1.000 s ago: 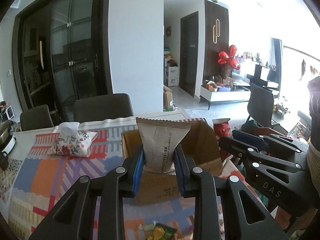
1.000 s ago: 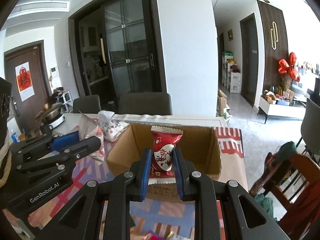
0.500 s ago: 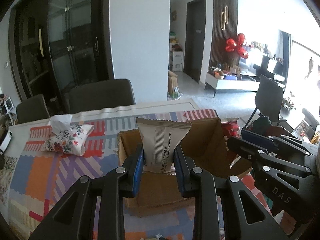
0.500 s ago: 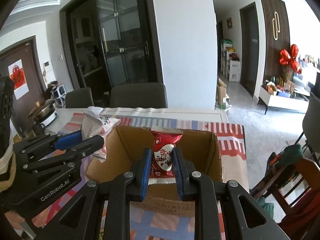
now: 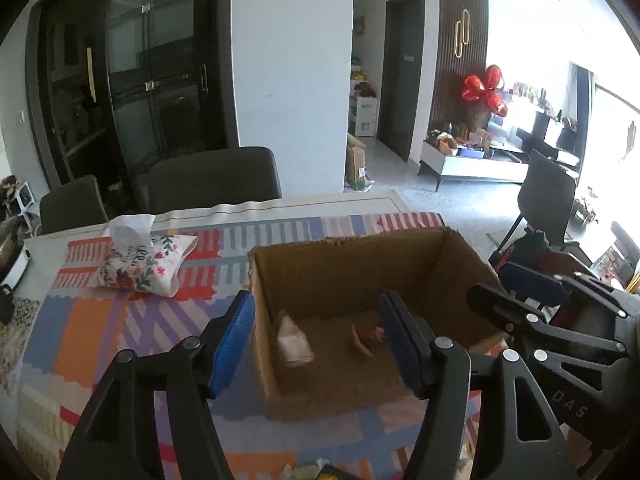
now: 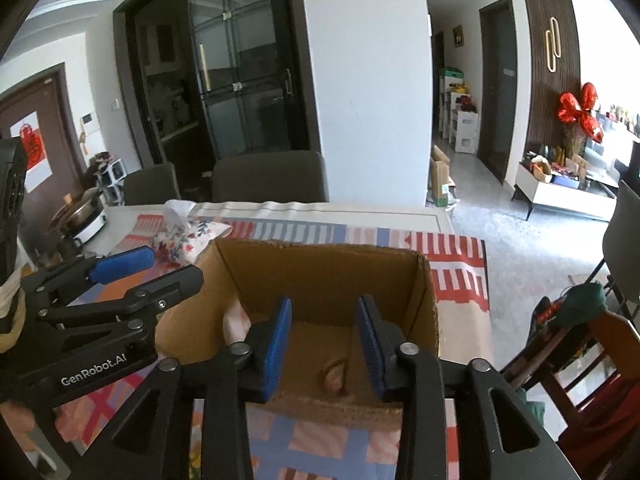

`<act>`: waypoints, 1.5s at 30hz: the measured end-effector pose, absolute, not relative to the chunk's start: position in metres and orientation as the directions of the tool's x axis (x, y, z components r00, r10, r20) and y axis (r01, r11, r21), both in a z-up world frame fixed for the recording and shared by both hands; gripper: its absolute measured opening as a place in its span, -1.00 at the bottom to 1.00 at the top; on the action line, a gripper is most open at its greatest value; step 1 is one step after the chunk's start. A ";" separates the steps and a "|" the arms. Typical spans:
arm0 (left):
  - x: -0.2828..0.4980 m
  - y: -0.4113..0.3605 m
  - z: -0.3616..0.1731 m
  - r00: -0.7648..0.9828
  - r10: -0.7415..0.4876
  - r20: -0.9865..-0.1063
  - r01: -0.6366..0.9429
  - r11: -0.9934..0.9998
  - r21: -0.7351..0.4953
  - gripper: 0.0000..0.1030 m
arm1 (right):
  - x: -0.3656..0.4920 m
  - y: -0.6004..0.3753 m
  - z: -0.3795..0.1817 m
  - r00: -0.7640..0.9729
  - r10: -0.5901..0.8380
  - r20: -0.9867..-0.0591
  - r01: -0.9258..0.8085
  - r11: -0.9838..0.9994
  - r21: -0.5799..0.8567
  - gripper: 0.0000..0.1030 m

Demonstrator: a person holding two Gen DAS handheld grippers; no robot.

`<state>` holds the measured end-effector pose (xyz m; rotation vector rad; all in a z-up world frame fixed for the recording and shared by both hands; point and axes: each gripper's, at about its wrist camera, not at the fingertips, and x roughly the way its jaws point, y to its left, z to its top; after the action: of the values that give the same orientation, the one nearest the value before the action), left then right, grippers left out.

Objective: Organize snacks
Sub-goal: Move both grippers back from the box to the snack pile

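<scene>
Both grippers hang over the cardboard box with their blue pads spread wide and nothing between them. From its own camera, the left gripper straddles the box's left wall, 1 pad outside it and the other above the box floor. The right gripper sits above the box's near edge, with both pads over the interior.

2 snack packets lie on the box floor, blurred. A pale packet leans by the left wall, and a red packet lies toward the middle, just beside the left gripper's right pad. In the right wrist view the pale packet shows at the box's left wall and the other lies low between the pads.

The box stands on a worktop covered with a patchwork cloth of orange, purple and blue. Left of the box, well apart, a floral tissue pouch rests with a white tissue sticking up. 2 dark chairs stand behind the worktop's far edge.
</scene>
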<state>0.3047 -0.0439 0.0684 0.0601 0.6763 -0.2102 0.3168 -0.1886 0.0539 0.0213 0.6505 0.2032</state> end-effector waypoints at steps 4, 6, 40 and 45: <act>0.283 -0.040 0.069 0.764 -0.165 -0.624 0.225 0.974 0.018 0.30 | 0.297 -0.186 0.055 0.775 0.207 -0.598 -0.197 0.977 0.083 -0.22; 0.270 -0.038 0.068 0.765 -0.165 -0.623 0.234 0.972 0.030 0.33 | 0.288 -0.186 0.054 0.769 0.224 -0.599 -0.208 0.973 0.097 -0.20; 0.116 -0.049 -0.022 0.720 -0.271 -0.639 0.392 0.918 0.053 0.61 | 0.145 -0.202 -0.029 0.711 0.194 -0.676 -0.153 0.981 0.121 0.12; 0.119 -0.055 -0.045 0.676 -0.269 -0.686 0.403 0.914 0.038 0.61 | 0.143 -0.207 -0.052 0.674 0.181 -0.717 -0.130 0.983 0.126 0.12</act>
<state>0.1187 -0.0551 -0.0446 0.1927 0.7382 -0.3805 0.1427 -0.2067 -0.0518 0.0658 0.8132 0.1753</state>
